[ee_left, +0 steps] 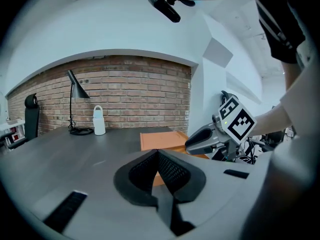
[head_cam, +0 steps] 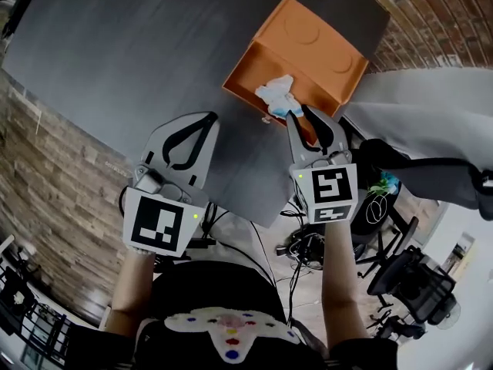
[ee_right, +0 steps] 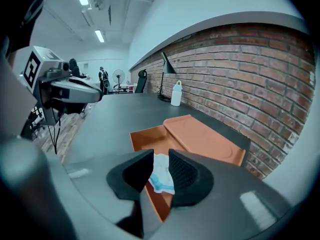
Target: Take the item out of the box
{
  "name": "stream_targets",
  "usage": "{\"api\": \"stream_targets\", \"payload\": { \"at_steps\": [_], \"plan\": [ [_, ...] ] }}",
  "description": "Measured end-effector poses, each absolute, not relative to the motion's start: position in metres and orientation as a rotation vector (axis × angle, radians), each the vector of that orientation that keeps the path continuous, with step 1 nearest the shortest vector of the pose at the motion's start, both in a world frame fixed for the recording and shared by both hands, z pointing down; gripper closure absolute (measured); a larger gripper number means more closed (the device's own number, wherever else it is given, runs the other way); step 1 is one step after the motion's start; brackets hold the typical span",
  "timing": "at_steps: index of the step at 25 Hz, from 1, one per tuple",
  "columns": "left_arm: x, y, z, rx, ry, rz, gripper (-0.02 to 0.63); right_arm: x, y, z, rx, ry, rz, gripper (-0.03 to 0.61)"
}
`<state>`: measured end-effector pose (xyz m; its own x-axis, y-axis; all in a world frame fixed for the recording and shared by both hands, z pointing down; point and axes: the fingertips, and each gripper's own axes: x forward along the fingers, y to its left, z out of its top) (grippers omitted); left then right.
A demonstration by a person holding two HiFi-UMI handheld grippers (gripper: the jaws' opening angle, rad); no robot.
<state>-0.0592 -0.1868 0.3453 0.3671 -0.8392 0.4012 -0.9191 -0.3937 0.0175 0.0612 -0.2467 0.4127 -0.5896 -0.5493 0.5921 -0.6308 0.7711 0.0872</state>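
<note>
Our right gripper (ee_right: 160, 155) hangs over the near end of the orange box (head_cam: 240, 68), tilted downward, with its jaws a narrow way apart. Through that gap we see the item (head_cam: 276, 95), a small crumpled white piece with light blue edging. The pads stand to either side of it, and we see no pad pressing on it.

The item lies inside the open tray of the box, at the end closest to us. In the head view its long axis runs from upper left to lower right, roughly along the tray's near wall. Its white end points away from us and its blue-edged end points toward the right gripper's tips. In the right gripper view the same axis runs almost straight away from the jaws, with the blue edge nearest.

The box sits near the right edge of the dark grey table (head_cam: 154, 52), and its lid (head_cam: 320, 41) is folded back on the side toward the brick wall (ee_right: 260, 84).

Our left gripper (ee_left: 158, 154) has its jaws closed tip to tip with nothing between them. It sits above bare table, well apart from the box and to its left. Its own view shows the box beyond its tips and the right gripper off to the right. A black lamp (ee_left: 75, 91) and a white bottle (ee_left: 99, 120) stand at the far edge by the wall.
</note>
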Motion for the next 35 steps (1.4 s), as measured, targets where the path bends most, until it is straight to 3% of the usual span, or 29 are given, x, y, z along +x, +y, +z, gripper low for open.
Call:
{"api": "stream_targets", "payload": {
  "at_steps": [30, 35],
  "plan": [
    [-0.095, -0.175, 0.355, 2.241, -1.718, 0.504, 0.607, 0.038, -0.271, 0.499, 0.520, -2.165, 0.168, 0.465],
    [-0.098, -0.171, 0.353, 2.251, -1.719, 0.510, 0.607, 0.032, -0.267, 0.502, 0.506, -2.169, 0.155, 0.537]
  ]
}}
